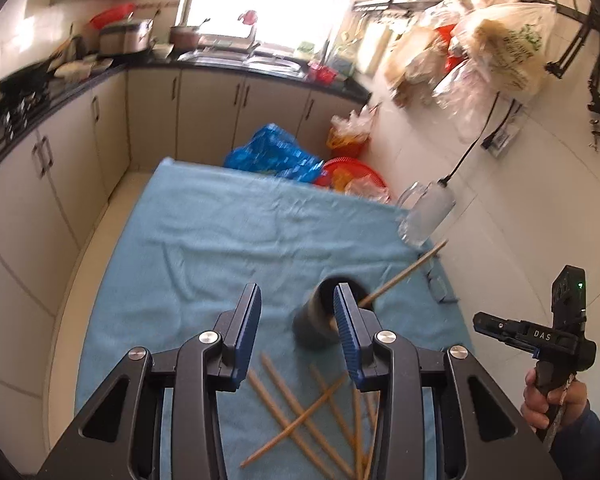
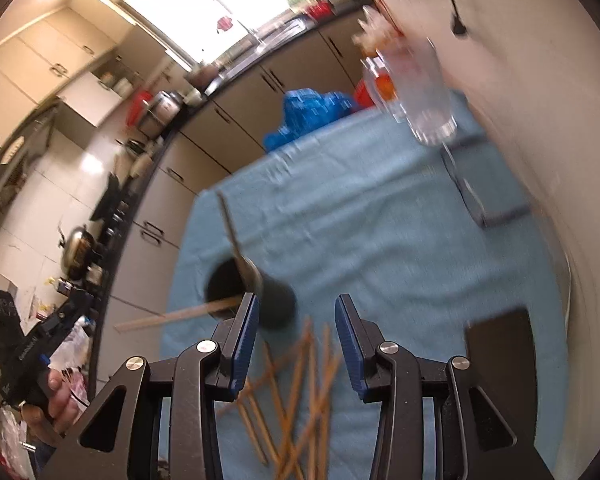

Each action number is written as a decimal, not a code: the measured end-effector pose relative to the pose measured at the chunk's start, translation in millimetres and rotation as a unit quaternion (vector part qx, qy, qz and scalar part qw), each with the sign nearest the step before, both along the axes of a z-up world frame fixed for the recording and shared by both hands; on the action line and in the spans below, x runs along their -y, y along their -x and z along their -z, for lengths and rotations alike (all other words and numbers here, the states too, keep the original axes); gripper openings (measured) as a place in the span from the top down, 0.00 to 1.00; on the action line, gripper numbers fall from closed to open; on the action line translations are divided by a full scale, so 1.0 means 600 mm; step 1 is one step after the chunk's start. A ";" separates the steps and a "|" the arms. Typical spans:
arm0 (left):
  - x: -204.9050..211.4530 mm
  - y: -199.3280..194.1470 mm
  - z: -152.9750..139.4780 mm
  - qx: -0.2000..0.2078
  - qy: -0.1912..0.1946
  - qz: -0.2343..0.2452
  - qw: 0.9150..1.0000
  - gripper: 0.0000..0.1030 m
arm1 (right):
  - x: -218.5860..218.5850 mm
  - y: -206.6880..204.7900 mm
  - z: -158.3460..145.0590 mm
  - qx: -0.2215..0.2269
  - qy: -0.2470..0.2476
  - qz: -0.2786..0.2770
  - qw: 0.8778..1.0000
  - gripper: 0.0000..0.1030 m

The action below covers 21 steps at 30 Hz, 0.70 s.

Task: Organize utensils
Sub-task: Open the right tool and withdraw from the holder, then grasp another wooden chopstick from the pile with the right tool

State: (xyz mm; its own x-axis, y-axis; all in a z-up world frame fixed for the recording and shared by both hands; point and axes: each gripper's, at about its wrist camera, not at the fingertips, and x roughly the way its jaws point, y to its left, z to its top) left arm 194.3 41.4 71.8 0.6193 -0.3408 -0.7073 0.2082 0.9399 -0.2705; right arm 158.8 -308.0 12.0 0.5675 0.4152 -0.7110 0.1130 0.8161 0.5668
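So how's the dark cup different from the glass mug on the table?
The dark cup is opaque and stands mid-cloth near the loose chopsticks; the glass mug is clear, handled and sits at the far corner. The cup holds chopsticks; the mug looks empty. Both stand on the blue cloth.

The left wrist camera sat just behind its own left gripper (image 1: 296, 316), looking forward and steeply down along the fingers at the blue cloth (image 1: 228, 232) from close above. The kitchen counter (image 1: 100, 76) curved away toward 11 o'clock and the window toward 12. The right wrist camera rode behind the right gripper (image 2: 296, 328) at a similar downward tilt, but rolled (the counter ran up toward 1 o'clock). Both views shared the cloth, the dark cup (image 1: 320, 320) near centre, the loose chopsticks (image 1: 300, 412) at 6 o'clock and the glass mug (image 1: 428, 212). Each also caught the other gripper: at 4 o'clock in the left view, at 8 o'clock in the right.
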 end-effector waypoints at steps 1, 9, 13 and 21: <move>-0.009 0.007 0.016 -0.009 0.001 0.000 1.000 0.65 | 0.001 0.005 0.014 -0.010 -0.003 0.000 1.000 0.58; 0.000 0.044 0.186 -0.120 -0.038 0.057 0.990 0.65 | -0.006 0.047 0.092 -0.063 -0.004 -0.010 0.998 0.58; 0.041 0.051 0.255 -0.151 -0.074 0.095 0.981 0.65 | -0.014 0.064 0.109 -0.078 -0.001 -0.017 0.997 0.58; 0.145 0.052 0.291 -0.129 -0.140 0.178 0.965 0.65 | -0.024 0.081 0.115 -0.089 0.007 -0.021 0.996 0.58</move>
State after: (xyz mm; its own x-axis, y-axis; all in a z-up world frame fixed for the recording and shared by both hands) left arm 163.2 -45.4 -103.1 0.2881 -0.2726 -0.9180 0.4917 0.8647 -0.1025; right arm 110.3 -293.7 -57.1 0.4135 0.4251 -0.8052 0.1763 0.8302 0.5289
